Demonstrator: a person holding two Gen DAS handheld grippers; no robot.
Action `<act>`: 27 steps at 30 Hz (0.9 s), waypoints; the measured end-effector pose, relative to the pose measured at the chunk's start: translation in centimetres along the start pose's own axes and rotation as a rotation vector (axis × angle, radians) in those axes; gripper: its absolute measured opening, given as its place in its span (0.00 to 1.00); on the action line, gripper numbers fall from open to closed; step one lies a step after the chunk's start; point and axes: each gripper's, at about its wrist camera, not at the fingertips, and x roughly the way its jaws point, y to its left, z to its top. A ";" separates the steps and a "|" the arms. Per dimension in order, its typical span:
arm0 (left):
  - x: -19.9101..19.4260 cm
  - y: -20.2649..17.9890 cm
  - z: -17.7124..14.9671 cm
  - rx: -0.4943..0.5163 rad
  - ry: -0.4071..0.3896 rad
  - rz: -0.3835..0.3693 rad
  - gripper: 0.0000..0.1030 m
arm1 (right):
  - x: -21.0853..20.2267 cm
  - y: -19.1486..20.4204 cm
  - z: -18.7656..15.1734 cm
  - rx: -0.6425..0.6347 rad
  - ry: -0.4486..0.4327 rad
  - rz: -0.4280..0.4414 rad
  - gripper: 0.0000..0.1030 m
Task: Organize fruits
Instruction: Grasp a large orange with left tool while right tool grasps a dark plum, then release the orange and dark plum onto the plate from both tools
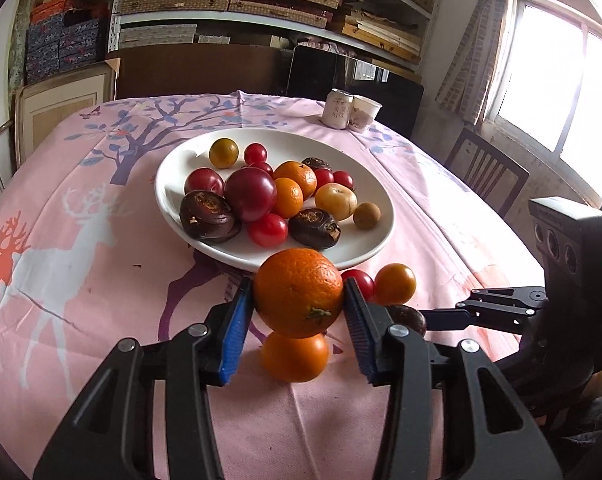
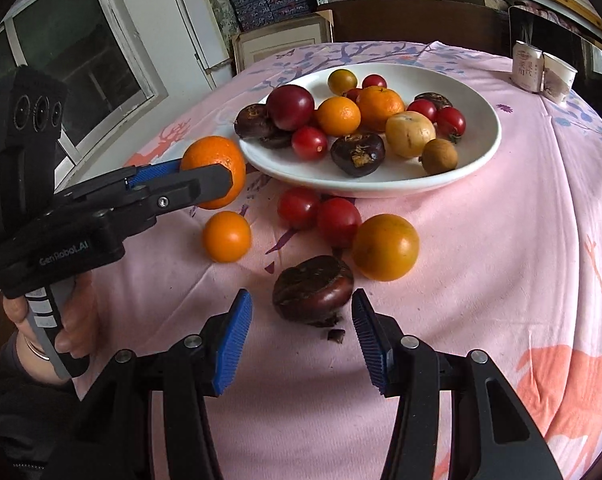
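step: mid-sort | left gripper (image 1: 299, 300) clamps orange (image 1: 299, 292), lifted just short of plate (image 1: 173, 168) | right gripper (image 2: 301, 320) released, dark fruit (image 2: 313, 286) between fingers, probably untouched | next: drop orange in plate

plate (image 1: 173, 184): white | tablecloth (image 1: 101, 280): pink (deer, tree print) | held orange (image 1: 299, 292): orange | pads (image 1: 233, 332): blue
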 end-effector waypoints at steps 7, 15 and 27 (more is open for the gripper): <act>0.1 -0.2 -0.2 0.001 0.008 -0.006 0.43 | 0.3 -1.4 0.2 0.078 -0.018 0.035 0.38; 0.0 -0.4 -0.3 0.014 0.004 -0.011 0.43 | -1.8 -2.5 -0.8 0.117 -0.064 0.121 0.38; -1.2 -0.5 4.0 0.017 -0.020 0.019 0.43 | -7.0 -6.0 5.1 0.152 -0.204 0.124 0.38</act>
